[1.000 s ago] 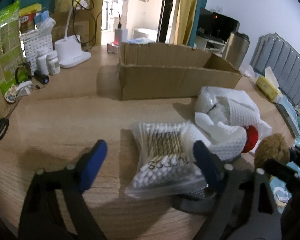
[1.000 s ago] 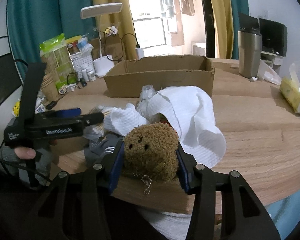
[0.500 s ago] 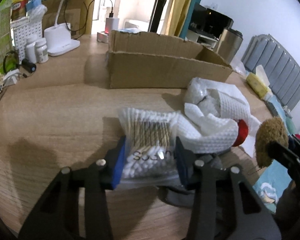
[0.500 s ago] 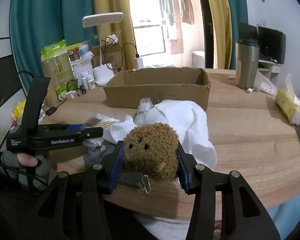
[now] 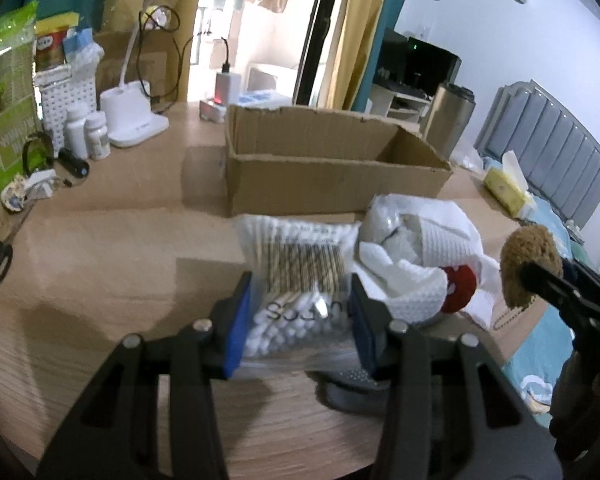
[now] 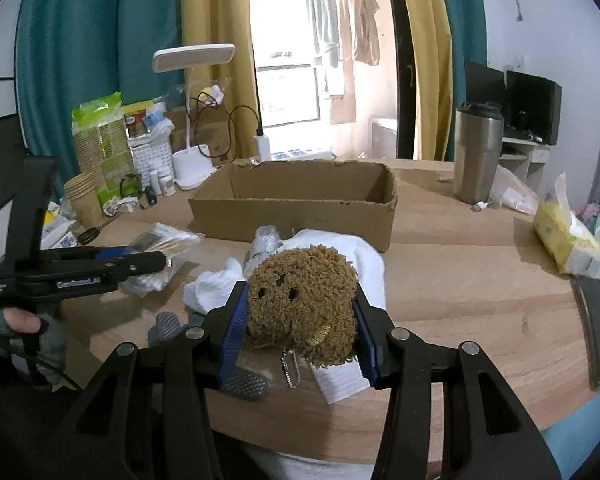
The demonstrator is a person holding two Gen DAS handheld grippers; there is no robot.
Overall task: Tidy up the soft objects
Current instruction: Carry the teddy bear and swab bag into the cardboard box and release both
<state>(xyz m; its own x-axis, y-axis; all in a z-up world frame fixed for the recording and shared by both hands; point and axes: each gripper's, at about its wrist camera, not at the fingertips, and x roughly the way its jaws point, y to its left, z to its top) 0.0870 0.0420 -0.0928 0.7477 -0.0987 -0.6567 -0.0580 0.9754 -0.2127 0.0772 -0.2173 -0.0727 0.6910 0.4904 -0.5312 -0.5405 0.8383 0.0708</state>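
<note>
left gripper (image 5: pixel 298 320) clamped on cotton swab bag (image 5: pixel 300 276), bag's far end sagging toward table (image 5: pixel 100 248); cardboard box (image 5: pixel 332 168) behind it.

Left wrist view: low and close over the bench (image 5: pixel 100 248), facing the cardboard box (image 5: pixel 328 176), edges perhaps blurred.
Right wrist view: from the bench's near edge, facing box (image 6: pixel 296 208) and window.
Shared: box, white cloth pile (image 5: pixel 420 264), each other's gripper.
</note>
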